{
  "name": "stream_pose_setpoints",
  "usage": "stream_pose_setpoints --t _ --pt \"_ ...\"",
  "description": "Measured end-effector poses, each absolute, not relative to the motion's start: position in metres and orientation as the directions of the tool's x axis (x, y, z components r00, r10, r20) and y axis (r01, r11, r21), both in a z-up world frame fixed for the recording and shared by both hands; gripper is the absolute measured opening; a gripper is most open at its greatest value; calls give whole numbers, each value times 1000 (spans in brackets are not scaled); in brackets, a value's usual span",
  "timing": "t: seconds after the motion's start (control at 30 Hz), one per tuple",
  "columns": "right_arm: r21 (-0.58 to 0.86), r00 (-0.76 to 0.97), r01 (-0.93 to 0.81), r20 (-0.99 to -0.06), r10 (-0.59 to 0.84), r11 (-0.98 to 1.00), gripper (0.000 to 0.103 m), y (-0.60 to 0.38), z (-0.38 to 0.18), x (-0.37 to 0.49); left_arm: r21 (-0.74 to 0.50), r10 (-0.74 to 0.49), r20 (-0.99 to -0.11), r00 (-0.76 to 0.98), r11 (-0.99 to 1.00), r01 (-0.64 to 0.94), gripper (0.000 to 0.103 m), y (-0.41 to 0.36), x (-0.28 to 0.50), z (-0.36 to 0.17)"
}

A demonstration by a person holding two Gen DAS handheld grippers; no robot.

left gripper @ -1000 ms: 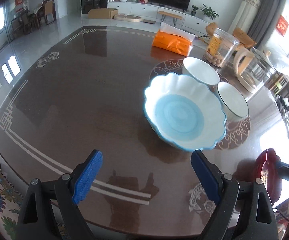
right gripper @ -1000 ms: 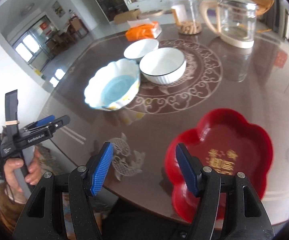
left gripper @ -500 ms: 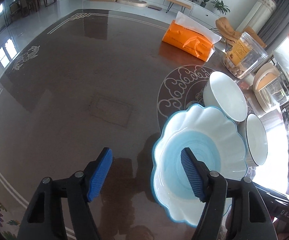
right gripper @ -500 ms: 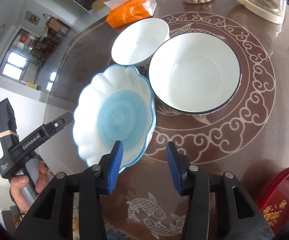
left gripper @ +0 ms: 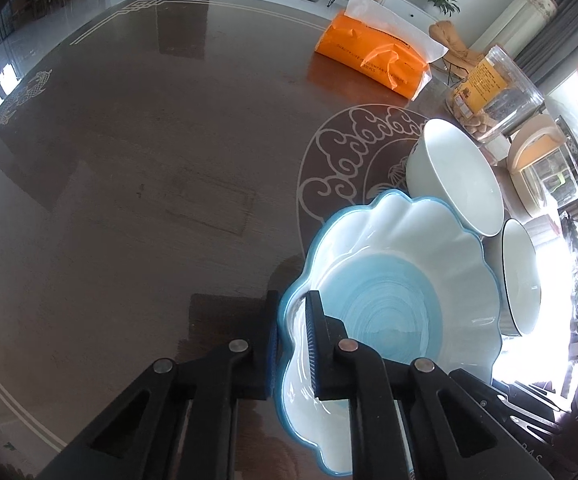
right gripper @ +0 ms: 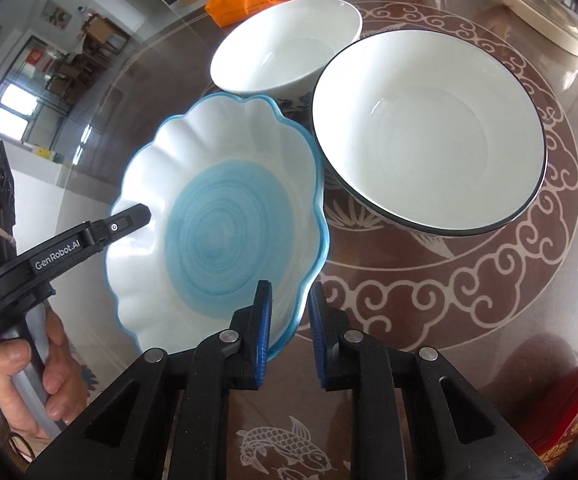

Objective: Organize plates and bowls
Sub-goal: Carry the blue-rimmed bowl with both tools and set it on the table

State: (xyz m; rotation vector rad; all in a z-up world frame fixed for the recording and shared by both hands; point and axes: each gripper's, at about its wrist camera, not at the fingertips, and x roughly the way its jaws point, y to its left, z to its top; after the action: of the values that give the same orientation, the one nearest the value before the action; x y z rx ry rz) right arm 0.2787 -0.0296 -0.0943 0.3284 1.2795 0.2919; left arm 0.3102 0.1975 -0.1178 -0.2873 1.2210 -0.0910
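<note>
Left gripper (left gripper: pixel 292 344) closed onto the near rim of the scalloped blue plate (left gripper: pixel 393 312), one blue pad outside the rim and one inside, wall of the plate pinched between them. Right gripper (right gripper: pixel 289 330) straddling the opposite rim of the same plate (right gripper: pixel 213 216), left pad over the inside face and apparently against it, right pad outside the edge with a sliver of gap visible; firm clamping there cannot be told. Plate white with a pale blue swirled centre and blue edging, sitting near the edge of the dark brown table (left gripper: pixel 129 184), partly over the round scroll pattern (right gripper: pixel 489 280) inlaid in the top. Tilt of plate hard to judge through the fisheye. Plain white bowl (right gripper: pixel 285 48) just behind the plate, close to its far rim. Dark-rimmed white bowl (right gripper: pixel 429 128) just beside the plate on its right, rims close or touching; contact not resolvable. Both bowls upright, nothing visible inside. Orange tissue pack (left gripper: pixel 373 60) farther back on the table, a clear jar of nuts (left gripper: pixel 493 92) beyond the bowls, glass kettle with cream handle (left gripper: pixel 545 172) near the jar. Red dish (right gripper: pixel 569 412) at the lower right edge of the right wrist view, well apart from the plate. Bare hand (right gripper: pixel 37 384) gripping the left tool's handle, seen at left of the right wrist view.
</note>
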Motion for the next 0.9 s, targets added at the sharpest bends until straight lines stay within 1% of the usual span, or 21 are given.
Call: stream_pose_setpoints --t 0.17,0.53,0.73,0.9 --pt "316 289 -110 -897 335 942 19 -20 -88 273 -249 -205 -910 361 965 -80 9 197 300 -115" --pt "321 307 -188 -879 366 928 18 -29 -70 234 -289 -234 -875 425 955 -69 9 200 221 -86" --pt "300 304 -212 -884 354 930 18 -40 -65 205 -294 -238 -867 437 954 -64 9 182 173 -90" --pt "286 294 -199 -895 335 937 18 -51 -81 184 -301 -245 -867 434 952 -64 10 168 154 -103"
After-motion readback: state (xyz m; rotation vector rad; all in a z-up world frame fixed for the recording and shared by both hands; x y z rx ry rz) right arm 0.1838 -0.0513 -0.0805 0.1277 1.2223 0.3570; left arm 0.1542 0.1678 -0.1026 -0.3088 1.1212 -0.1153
